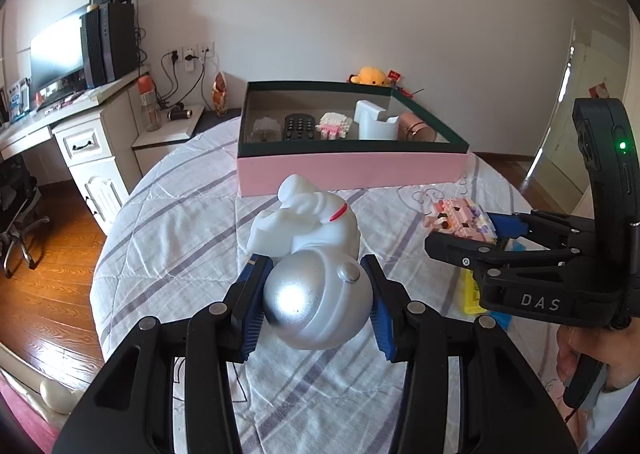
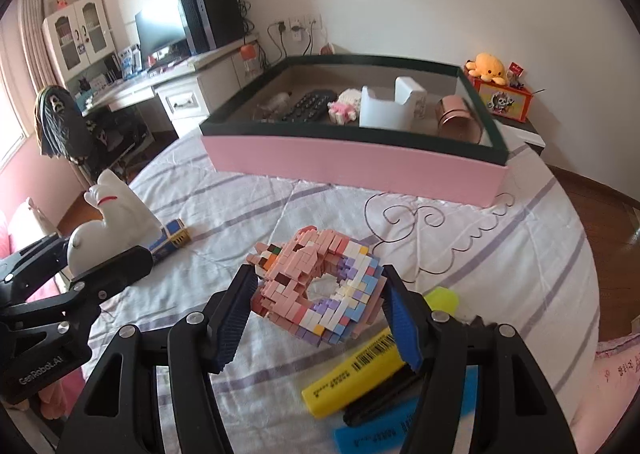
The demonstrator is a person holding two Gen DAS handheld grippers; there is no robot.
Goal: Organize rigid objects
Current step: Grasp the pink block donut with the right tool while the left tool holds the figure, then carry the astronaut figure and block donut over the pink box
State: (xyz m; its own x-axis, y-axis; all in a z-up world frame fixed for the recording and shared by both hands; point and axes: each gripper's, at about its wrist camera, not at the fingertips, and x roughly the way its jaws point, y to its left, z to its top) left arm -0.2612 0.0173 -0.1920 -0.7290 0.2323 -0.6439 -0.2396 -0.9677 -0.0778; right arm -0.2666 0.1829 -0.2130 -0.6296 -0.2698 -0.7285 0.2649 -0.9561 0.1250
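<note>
My left gripper [image 1: 318, 298] is shut on a white and silver astronaut figure [image 1: 316, 254], its blue pads against the silver helmet, held above the quilt. The figure also shows in the right wrist view [image 2: 116, 218]. My right gripper [image 2: 320, 310] is shut on a pink and pastel brick-built donut [image 2: 320, 290], which also shows in the left wrist view [image 1: 460, 220]. A pink box with a dark green rim [image 1: 352, 170] [image 2: 352, 166] stands ahead on the bed. It holds a remote [image 1: 299, 127], a small brick model [image 1: 335, 125], a white holder [image 1: 376, 120] and a rose-gold item [image 1: 416, 128].
A yellow highlighter [image 2: 360, 370], a black marker [image 2: 380, 398] and a blue highlighter [image 2: 384, 430] lie under my right gripper. A small blue box [image 2: 170, 240] lies on the quilt at the left. A desk with a monitor [image 1: 56, 50] stands left of the bed.
</note>
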